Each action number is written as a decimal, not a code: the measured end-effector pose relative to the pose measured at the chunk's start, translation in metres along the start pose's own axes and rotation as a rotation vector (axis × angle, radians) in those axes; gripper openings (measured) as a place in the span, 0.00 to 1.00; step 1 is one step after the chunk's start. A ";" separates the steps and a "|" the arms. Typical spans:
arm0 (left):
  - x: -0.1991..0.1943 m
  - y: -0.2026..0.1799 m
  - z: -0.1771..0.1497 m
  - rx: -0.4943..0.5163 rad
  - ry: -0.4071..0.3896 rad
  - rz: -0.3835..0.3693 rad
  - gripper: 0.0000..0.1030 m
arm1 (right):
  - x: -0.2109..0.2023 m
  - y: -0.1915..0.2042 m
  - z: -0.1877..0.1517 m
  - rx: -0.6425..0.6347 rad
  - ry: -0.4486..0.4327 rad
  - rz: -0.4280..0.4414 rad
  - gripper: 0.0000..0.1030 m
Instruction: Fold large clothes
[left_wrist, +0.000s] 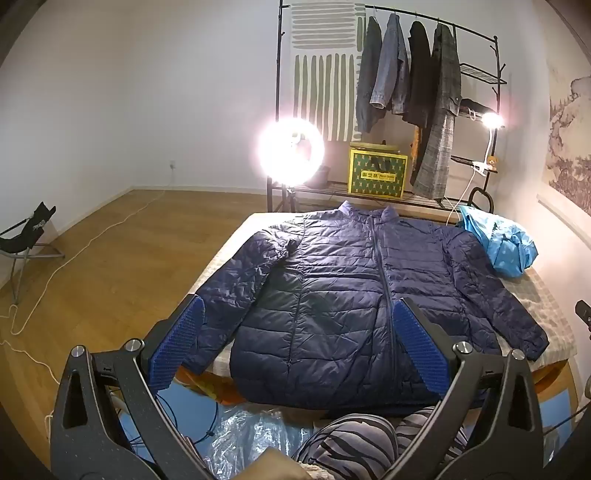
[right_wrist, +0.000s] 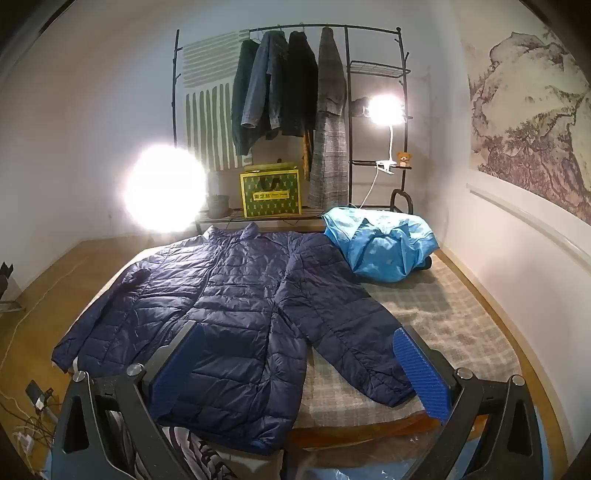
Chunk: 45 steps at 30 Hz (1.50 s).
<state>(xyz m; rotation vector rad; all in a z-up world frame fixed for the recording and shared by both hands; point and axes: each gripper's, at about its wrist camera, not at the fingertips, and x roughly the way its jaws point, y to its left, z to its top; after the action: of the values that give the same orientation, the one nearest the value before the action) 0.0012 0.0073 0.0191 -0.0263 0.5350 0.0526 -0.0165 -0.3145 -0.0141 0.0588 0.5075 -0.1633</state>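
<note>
Both sleeves of the navy jacket (left_wrist: 343, 280) overhang the table (right_wrist: 443, 314) edges.

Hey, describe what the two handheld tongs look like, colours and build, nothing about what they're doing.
Both match. The left tongs and right tongs each have two wide fingers faced with ribbed blue pads, backed by matte black plastic arms with triangular cut-outs. Round silver bolts sit at the pivots. No markings or cables on them are visible.
</note>
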 end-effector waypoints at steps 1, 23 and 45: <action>0.000 0.000 0.001 -0.001 0.000 0.000 1.00 | 0.000 0.000 0.000 0.005 0.003 0.002 1.00; 0.002 0.003 -0.001 -0.003 -0.002 -0.004 1.00 | 0.000 0.005 0.001 -0.003 0.005 0.001 1.00; 0.004 0.007 0.001 -0.008 -0.004 -0.005 1.00 | -0.001 0.009 0.002 -0.018 0.000 -0.001 1.00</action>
<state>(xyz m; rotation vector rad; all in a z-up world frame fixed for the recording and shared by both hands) 0.0046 0.0141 0.0179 -0.0357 0.5304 0.0496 -0.0149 -0.3052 -0.0120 0.0412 0.5092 -0.1602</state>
